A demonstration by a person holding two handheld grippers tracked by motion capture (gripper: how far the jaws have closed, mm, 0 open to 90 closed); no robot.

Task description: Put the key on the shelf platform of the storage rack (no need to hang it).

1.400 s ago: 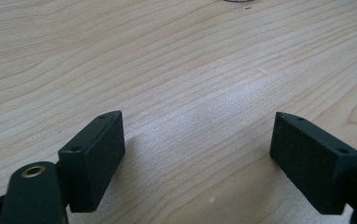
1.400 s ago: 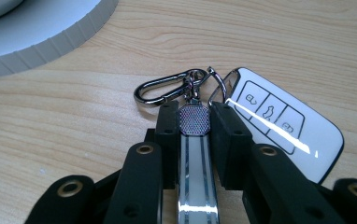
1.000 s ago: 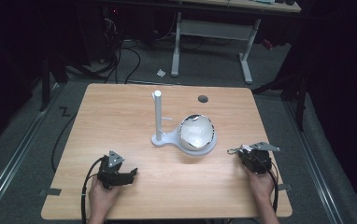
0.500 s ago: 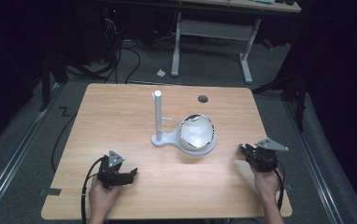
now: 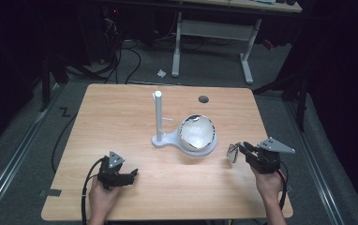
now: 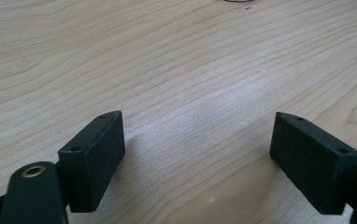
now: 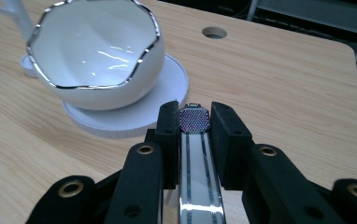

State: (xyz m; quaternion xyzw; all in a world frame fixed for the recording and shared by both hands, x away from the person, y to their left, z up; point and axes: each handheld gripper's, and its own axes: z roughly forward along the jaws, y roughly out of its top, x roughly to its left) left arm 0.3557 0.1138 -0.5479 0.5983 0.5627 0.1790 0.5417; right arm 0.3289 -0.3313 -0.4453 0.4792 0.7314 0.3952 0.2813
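While the left gripper (image 5: 132,174) just sits near the front left of the table (image 5: 121,112) w/ its jaws spread wide and nothing but bare wood between them, the right gripper (image 5: 241,149) is the one w/ something in it. Its jaws are pressed tight on a watch (image 7: 194,119) – in the right gripper view you can see a small octagon-ish face w/ a purplish dotted pattern poking out at the tips, and a shiny white band w/ dark stripes running back between the jaws toward the camera. From the high view a loop of the band (image 5: 232,153) hangs off the front of that gripper, up off the table afaict, just right of the bowl.

Bowl (image 5: 197,132) = white, wavy silver rim, sitting on a round white base (image 7: 167,91) that's part of a stand w/ an upright white post (image 5: 158,115) on its left side. Bowl looks tilted a bit, opening facing the right gripper. Watch is near the base but not touching it, prob a bit above it.

Small round hole (image 5: 203,99) in the tabletop behind the bowl. Left hand (image 5: 103,199) and right hand (image 5: 267,180) come in from the bottom edge, cables trailing off both grippers
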